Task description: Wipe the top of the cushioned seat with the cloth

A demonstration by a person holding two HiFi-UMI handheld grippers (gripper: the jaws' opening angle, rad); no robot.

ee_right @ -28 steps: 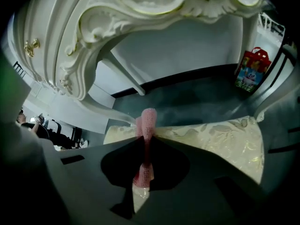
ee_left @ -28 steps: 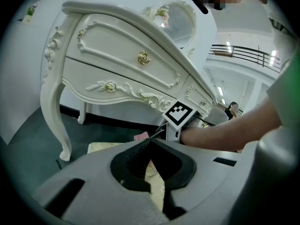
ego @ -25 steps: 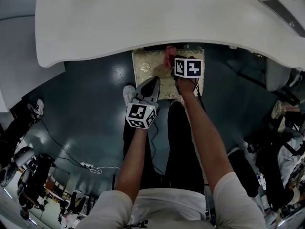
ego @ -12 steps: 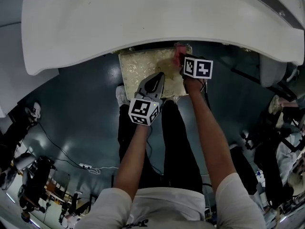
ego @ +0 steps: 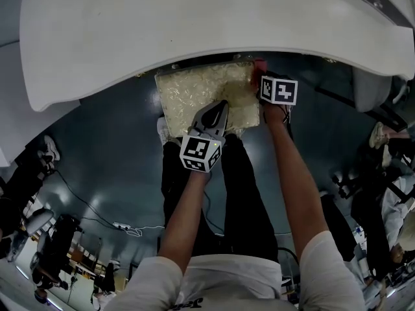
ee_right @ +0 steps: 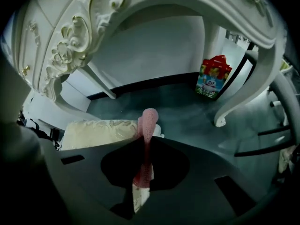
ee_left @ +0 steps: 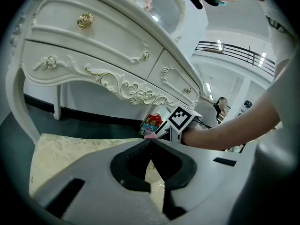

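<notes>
From the head view, our left gripper hung over the near edge of the seat, jaws pointing toward the table ahead of it. Our right gripper was at the seat's far right corner, with the pink cloth at its tip, just under the table's edge.

In the left gripper view, the left gripper had its jaws together with nothing between them. The seat spread below and to the left of them. Ahead and a little right sat the right gripper's marker cube, with a bit of cloth beside it and a bright bag behind.

In the right gripper view, the right gripper was clamped on the cloth, which stuck out as a narrow upright fold ahead of the jaws. The seat lay to their left, its corner touching the cloth. The bag stood well ahead to the right, near a table leg.
</notes>
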